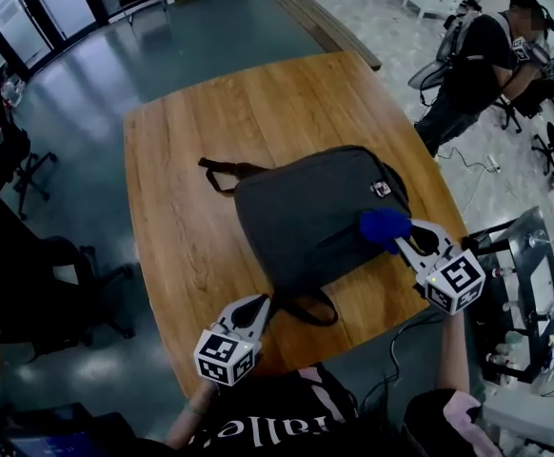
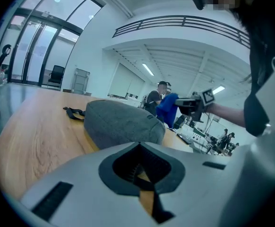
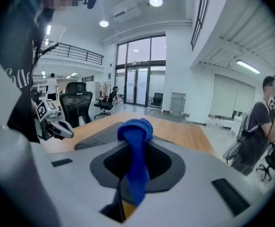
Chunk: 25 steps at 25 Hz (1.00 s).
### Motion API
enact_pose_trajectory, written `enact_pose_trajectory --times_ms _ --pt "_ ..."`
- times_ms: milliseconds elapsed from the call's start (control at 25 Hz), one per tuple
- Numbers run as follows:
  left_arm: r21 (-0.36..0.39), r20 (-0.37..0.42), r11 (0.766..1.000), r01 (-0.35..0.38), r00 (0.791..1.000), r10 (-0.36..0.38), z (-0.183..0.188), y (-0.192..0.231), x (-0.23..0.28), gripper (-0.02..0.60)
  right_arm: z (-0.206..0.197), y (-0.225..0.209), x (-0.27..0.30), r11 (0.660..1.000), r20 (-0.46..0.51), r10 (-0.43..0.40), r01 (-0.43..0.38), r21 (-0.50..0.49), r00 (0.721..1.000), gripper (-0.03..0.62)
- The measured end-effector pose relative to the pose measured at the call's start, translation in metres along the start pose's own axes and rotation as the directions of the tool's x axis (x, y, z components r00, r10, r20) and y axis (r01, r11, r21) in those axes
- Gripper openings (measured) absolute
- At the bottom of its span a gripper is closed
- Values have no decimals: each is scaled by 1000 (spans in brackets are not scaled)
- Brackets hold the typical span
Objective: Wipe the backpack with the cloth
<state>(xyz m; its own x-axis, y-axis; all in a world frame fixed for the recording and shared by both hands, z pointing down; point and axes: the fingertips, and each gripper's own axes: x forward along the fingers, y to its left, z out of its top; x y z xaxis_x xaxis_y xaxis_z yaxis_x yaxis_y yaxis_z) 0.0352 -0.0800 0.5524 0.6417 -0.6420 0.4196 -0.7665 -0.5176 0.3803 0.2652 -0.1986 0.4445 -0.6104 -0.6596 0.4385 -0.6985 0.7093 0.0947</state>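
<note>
Two jaws of the right gripper (image 1: 410, 243) pinch a blue cloth (image 1: 383, 227) over the right end of a plain grey backpack (image 1: 306, 227), which lies flat mid-way on a wooden table (image 1: 191, 122) in a bright, grey-floored office, its long axis roughly left-right and a strap trailing left, while the left gripper (image 1: 256, 307) is closed on nothing.

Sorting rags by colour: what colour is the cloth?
The cloth is blue, clearest in the right gripper view.

Bare wooden table (image 1: 172, 188) lies open left of and beyond the backpack (image 1: 315, 217), which blocks the right half. Its strap (image 1: 234, 168) juts left, and a handle loop (image 1: 317, 323) reaches toward the near edge.
</note>
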Motion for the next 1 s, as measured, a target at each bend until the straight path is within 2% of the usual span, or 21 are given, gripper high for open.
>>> enact_pose_trajectory --times_ms 120,240,440,520,600,800,1000 --pt "7 -6 1000 6 1000 -6 -3 -4 1 -2 33 -56 38 997 11 -9 10 -82 1000 66" --pt "5 -11 1000 -1 1000 1 -2 -4 1 -2 46 -106 93 997 1 -27 27 -71 1000 66" --pt "-5 -8 1000 -25 1000 25 4 4 -1 -2 15 -153 179 995 -167 -90 82 -55 982 66" --pt "-9 -8 1000 -27 1000 27 2 5 -2 -2 -2 -158 194 995 -219 -102 95 -41 970 66" --pt "-7 -7 1000 -25 1000 25 -3 5 -3 -2 -13 -157 198 995 -232 -97 96 -14 968 66" --pt "-23 -6 999 -34 999 34 2 6 -5 -2 -19 -140 182 998 -207 -60 61 -1 977 66" --pt "-2 -5 1000 -14 1000 14 -2 3 0 -2 -22 -112 135 1000 -145 -26 28 10 989 66"
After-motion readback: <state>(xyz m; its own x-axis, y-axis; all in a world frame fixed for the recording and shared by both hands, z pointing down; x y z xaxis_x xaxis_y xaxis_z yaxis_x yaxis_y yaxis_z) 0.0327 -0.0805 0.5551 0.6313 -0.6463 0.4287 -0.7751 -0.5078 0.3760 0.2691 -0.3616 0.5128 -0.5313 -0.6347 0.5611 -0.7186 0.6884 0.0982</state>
